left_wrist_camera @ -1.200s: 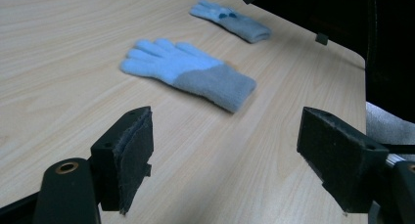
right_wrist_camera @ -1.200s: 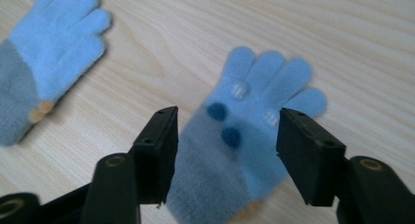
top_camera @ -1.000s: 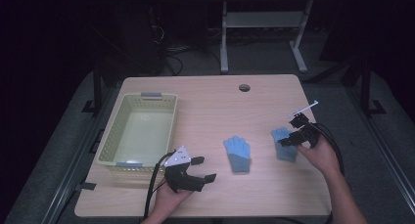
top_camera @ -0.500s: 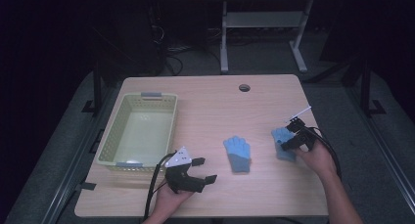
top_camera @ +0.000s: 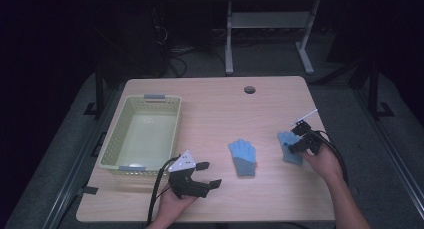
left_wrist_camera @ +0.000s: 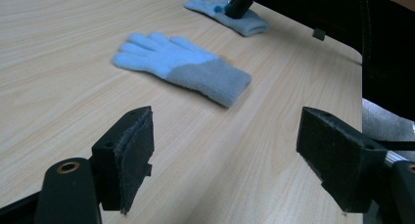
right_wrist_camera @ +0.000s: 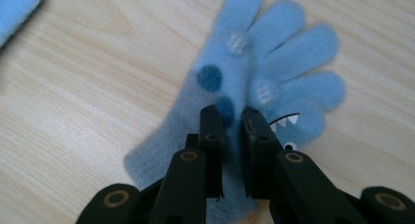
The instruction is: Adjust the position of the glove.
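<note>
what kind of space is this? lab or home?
Likely a lab or data-collection workstation: a bare wooden table with a cable hole, a dark room with cables on the floor, and a metal-framed bench behind.

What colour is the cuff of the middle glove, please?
Grey, on a light blue glove; clearest in the left gripper view.
</note>
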Demonstrator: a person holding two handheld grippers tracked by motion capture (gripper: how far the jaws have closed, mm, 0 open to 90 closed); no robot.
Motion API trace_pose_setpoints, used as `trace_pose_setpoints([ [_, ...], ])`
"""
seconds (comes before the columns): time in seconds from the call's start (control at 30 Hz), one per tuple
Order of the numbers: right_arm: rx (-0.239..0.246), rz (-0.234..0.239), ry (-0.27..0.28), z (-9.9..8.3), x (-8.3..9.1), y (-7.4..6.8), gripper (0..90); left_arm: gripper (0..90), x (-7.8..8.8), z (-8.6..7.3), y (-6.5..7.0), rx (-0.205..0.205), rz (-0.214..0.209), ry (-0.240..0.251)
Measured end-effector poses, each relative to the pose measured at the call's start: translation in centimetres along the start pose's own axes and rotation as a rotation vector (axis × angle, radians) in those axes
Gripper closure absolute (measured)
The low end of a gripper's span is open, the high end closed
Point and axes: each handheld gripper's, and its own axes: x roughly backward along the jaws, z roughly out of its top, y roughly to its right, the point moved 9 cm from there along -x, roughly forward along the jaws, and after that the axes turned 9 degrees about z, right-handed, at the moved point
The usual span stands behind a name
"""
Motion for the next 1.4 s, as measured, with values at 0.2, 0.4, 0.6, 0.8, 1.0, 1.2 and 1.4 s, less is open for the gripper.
trace_pose_setpoints([
  [0.2,0.01,0.005,0.01,-0.1,0.5,-0.1,81.9,21.8,0.4,0.3,0.0,-0.01,0.01,0.014],
  [0.4,0.013,0.016,0.051,0.0,1.5,-0.7,82.0,21.8,0.4,0.2,0.0,-0.008,0.008,0.012],
  [0.6,0.039,0.027,0.105,0.3,3.6,-1.8,82.0,21.8,0.2,0.1,0.1,-0.012,0.006,0.008],
  [0.8,0.068,0.037,0.143,1.0,5.1,-2.9,82.0,21.8,0.2,0.1,0.2,-0.005,0.006,0.012],
  [1.0,0.13,0.062,0.166,2.2,6.2,-5.4,81.9,21.8,0.2,0.1,0.2,-0.005,0.006,0.013],
  [1.2,0.192,0.085,0.17,3.4,6.3,-7.8,81.9,21.8,0.3,0.1,0.0,-0.012,0.006,0.009],
  [1.4,0.218,0.106,0.169,4.2,6.2,-9.3,81.8,21.8,0.3,0.2,0.0,-0.016,0.007,0.013],
])
